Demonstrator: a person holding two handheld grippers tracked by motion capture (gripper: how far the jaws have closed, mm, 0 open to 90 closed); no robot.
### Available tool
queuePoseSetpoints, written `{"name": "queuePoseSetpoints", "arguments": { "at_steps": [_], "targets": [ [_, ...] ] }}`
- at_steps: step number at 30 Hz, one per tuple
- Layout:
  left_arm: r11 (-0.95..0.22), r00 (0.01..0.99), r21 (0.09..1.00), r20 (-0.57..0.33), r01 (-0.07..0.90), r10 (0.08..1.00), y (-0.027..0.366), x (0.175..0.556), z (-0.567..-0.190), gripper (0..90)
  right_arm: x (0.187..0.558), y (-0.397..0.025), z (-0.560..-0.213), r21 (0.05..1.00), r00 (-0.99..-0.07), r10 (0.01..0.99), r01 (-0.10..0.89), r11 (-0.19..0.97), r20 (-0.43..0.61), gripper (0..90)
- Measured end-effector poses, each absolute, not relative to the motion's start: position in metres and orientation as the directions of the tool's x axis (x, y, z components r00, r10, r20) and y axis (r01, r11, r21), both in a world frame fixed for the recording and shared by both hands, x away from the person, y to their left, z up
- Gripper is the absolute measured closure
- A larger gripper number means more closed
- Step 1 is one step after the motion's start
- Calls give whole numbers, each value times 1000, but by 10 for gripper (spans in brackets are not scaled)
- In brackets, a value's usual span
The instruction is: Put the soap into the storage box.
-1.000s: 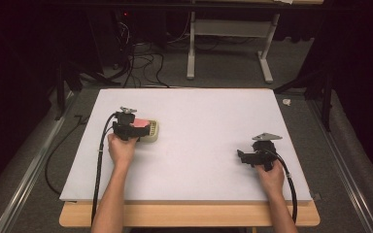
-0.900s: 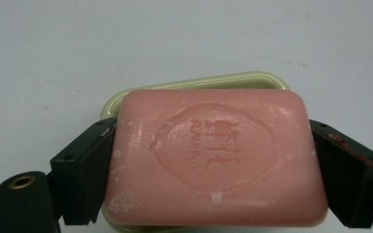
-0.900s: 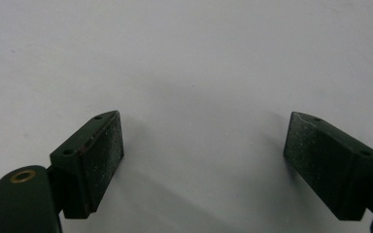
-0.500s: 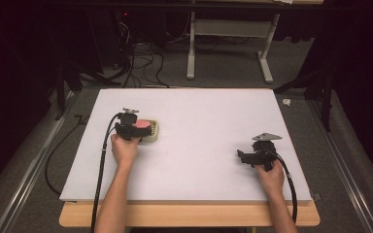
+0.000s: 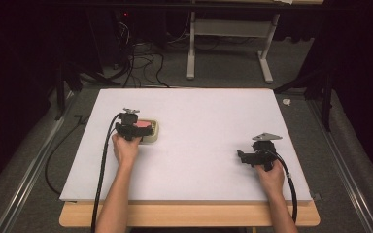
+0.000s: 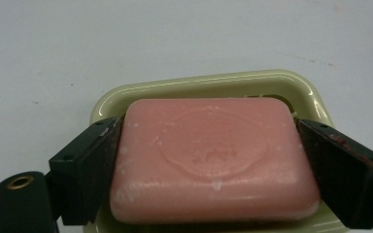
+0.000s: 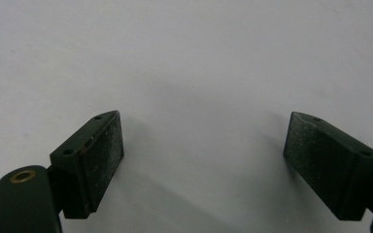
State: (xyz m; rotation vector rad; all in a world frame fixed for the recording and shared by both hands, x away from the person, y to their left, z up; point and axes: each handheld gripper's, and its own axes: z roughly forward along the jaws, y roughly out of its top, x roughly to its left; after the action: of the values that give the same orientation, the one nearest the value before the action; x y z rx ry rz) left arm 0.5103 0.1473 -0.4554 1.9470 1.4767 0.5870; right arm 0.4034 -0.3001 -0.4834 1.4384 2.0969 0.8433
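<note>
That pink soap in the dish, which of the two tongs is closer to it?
Left. The left tongs have a jaw on each side of the pink soap in its dish; the right tongs rest far across the table, open.

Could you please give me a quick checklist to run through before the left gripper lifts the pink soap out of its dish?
1. Left gripper brackets the soap, one jaw at each short end: ok.
2. Jaw pads pressing the soap firmly enough to lift: cannot tell; they sit at its ends, but no squeeze shows.
3. Soap lies flat in the pale green dish, not tilted: ok.
4. Dish will stay on the table when the soap rises: cannot tell; nothing holds it down.
5. Right gripper is open, with bare table between its jaws, far from the dish: ok.
6. Space above the dish is free in the high view: ok.
</note>
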Motion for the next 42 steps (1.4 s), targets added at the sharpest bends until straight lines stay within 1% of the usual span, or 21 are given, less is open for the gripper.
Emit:
{"name": "queuePoseSetpoints", "arguments": {
  "at_steps": [5, 11, 22, 27, 42],
  "targets": [
    [-179, 288, 728, -26, 662, 957, 150, 506, -447, 117, 403, -300, -483, 706, -349, 937, 656, 266, -29, 150],
    [-208, 311, 721, -11, 661, 950, 150, 501, -444, 112, 403, -300, -483, 707, -349, 937, 656, 266, -29, 150],
    [-227, 360, 745, -19, 627, 933, 145, 489, -432, 130, 403, -300, -483, 706, -348, 937, 657, 265, -27, 150],
    [-230, 360, 755, -9, 614, 933, 147, 485, -428, 131, 403, -300, -483, 706, -348, 937, 657, 265, -28, 150],
    [-220, 373, 775, -22, 592, 927, 154, 469, -424, 139, 403, -300, -483, 706, -348, 937, 657, 265, -28, 150]
  ]
}}
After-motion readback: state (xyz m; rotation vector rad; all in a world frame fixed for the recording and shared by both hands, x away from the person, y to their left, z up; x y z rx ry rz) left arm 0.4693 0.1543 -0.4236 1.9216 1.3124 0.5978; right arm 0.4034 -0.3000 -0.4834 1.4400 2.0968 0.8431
